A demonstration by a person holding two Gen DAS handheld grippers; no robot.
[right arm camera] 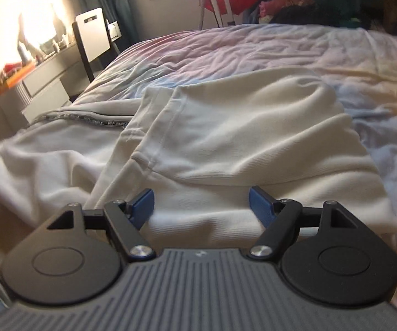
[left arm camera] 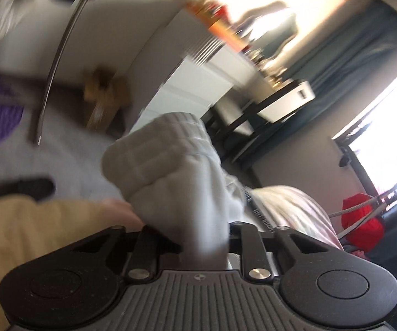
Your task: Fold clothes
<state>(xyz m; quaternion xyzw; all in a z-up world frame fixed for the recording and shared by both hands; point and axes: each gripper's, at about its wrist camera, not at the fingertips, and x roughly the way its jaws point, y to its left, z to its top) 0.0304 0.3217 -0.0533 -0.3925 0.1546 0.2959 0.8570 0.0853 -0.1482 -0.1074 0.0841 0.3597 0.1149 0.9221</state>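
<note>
Left gripper point(left arm camera: 202, 244) clamped on a ribbed cuff, right gripper point(right arm camera: 201, 207) spread wide over cloth.

Nearest, jaws closed hard on the pale grey ribbed sleeve cuff point(left arm camera: 168, 162), lifted and blurred with motion; risks slipping free if swung fast. Beside it, blue-padded jaws fully apart, holding nothing, just above the cream-white sweatshirt point(right arm camera: 240, 138) lying rumpled on the pastel quilted bed point(right arm camera: 322, 49). Could trap two layers, or quilt with the garment, if closed low. Farther left, printed zip tape point(right arm camera: 85, 118) likely to twist the fold.
</note>
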